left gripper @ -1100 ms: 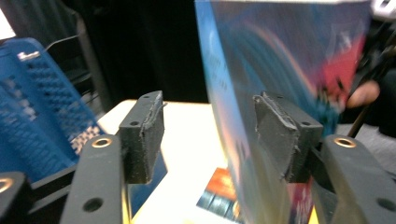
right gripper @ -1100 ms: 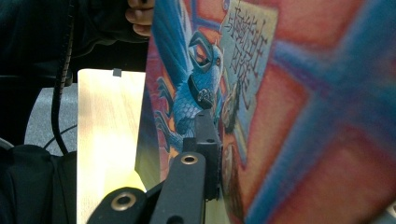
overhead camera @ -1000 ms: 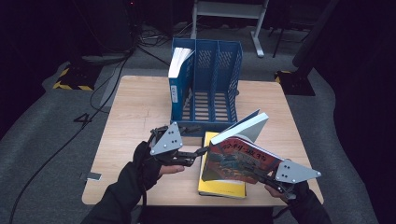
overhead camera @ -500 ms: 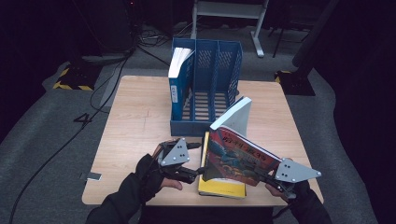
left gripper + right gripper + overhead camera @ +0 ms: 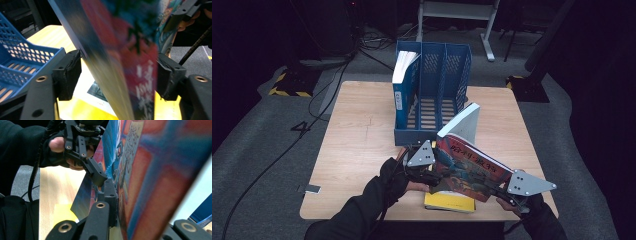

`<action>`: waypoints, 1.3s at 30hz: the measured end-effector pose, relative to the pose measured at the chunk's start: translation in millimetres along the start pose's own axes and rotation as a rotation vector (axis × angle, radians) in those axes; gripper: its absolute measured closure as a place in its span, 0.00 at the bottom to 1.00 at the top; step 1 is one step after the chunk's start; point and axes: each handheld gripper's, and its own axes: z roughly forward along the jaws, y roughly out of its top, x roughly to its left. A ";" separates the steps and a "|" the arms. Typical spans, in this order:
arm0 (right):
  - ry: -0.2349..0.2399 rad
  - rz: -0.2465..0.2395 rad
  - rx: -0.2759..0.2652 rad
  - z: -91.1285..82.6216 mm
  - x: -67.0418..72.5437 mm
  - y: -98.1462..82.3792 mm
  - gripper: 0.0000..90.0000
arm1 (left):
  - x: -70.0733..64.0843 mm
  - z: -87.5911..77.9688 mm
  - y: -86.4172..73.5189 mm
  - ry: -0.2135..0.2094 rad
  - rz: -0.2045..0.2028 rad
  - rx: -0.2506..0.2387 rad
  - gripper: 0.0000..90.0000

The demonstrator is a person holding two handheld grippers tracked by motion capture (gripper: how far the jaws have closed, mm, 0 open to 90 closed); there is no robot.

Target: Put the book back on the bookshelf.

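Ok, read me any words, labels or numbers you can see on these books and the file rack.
Colourful book, cover: large white characters, too blurred to read.
Blue book standing in the file rack, spine: small marks, too small to read.
Yellow book: no legible text.
File rack: none.

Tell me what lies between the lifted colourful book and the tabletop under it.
A yellow book lies flat on the table beneath the colourful book, as the high view shows; the left gripper view shows yellow there too.
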 end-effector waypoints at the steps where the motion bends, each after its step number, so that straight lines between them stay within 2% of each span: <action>1: 0.001 0.001 -0.002 0.1 -0.4 -0.3 0.97 | 0.7 0.8 1.3 -0.001 0.001 -0.003 0.31; 5: -0.015 0.002 0.004 0.0 -2.3 -1.0 0.96 | 3.3 0.2 3.7 -0.009 0.016 -0.010 0.35; 10: -0.051 0.020 0.014 1.7 -6.8 -4.4 0.91 | 2.0 -6.2 3.9 0.005 0.040 -0.019 0.56; 14: -0.099 0.052 0.017 -2.0 -14.8 -9.2 0.85 | 3.0 -10.2 2.9 0.014 0.033 -0.034 0.69; 16: -0.101 0.064 0.011 -3.1 -16.5 -10.0 0.84 | 3.5 -11.2 2.6 0.009 0.033 -0.036 0.72; 21: -0.160 0.081 0.017 -8.4 -23.6 -14.1 0.76 | 2.7 -15.7 1.3 -0.007 0.056 -0.040 0.74; 24: -0.211 0.079 0.022 -10.4 -25.4 -15.1 0.71 | 2.0 -19.1 -0.3 -0.031 0.068 -0.049 0.75; 27: -0.276 0.111 0.025 -14.3 -31.1 -17.1 0.68 | -0.4 -20.9 -0.6 -0.055 0.087 -0.050 0.77; 29: -0.272 0.123 0.015 -15.6 -33.0 -17.9 0.66 | -1.6 -20.8 -0.2 -0.055 0.095 -0.049 0.77; 30: -0.285 0.125 0.016 -16.1 -33.9 -18.1 0.59 | -1.9 -21.0 0.0 -0.059 0.095 -0.049 0.77; 31: -0.305 0.129 0.026 -15.4 -35.1 -17.7 0.57 | -1.8 -21.2 -0.5 -0.069 0.092 -0.052 0.77; 35: -0.265 0.163 0.017 -12.0 -39.8 -19.0 0.48 | -1.7 -21.8 -1.3 -0.096 0.090 -0.053 0.78; 39: -0.192 0.181 0.030 -4.3 -40.7 -19.3 0.43 | -3.1 -21.8 -1.1 -0.112 0.087 -0.050 0.79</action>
